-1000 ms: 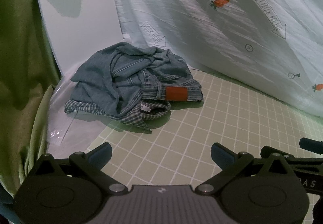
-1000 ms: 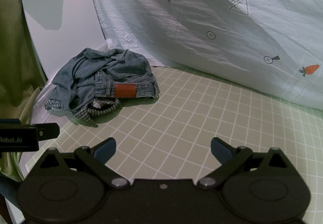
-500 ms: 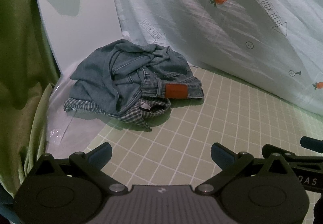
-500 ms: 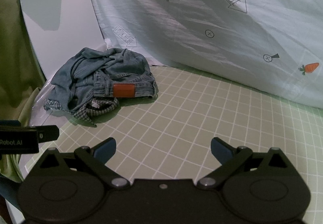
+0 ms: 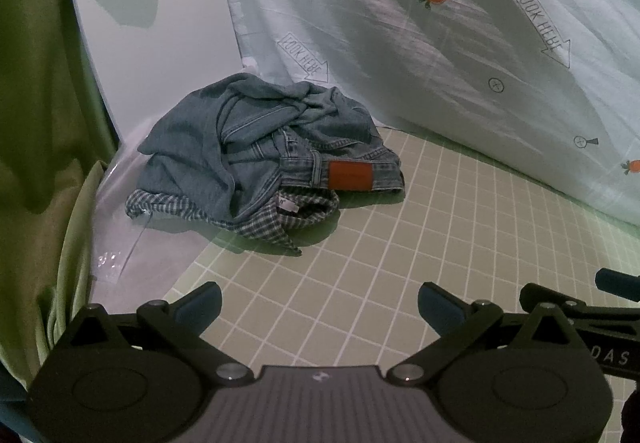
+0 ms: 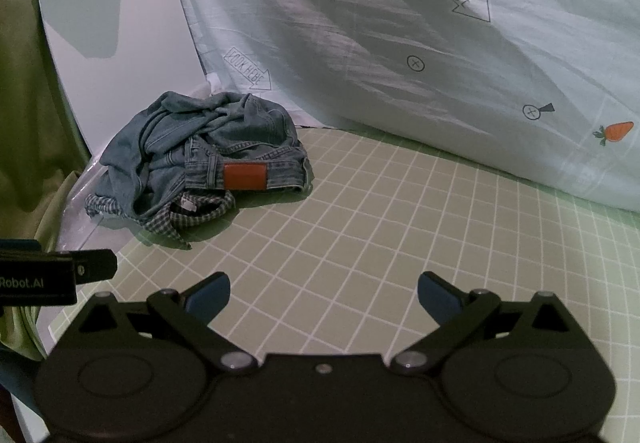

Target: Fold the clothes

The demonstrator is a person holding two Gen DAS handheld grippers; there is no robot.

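Clothes at 11 o'clock on the green grid mat: two garments in one crumpled heap. One pair of denim jeans on top, single brown leather patch facing out; one checked shirt underneath, poking out at the near edge. Left gripper spread wide, gripping nothing, well short of the heap. Right gripper equally wide apart, nothing between the fingers. Behind, at 1 o'clock, one pale sheet printed with carrots and arrows.

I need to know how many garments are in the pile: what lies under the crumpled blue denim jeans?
A checked shirt pokes out beneath the crumpled blue denim jeans, collar and white label showing. The rest of it, and anything deeper, is covered.
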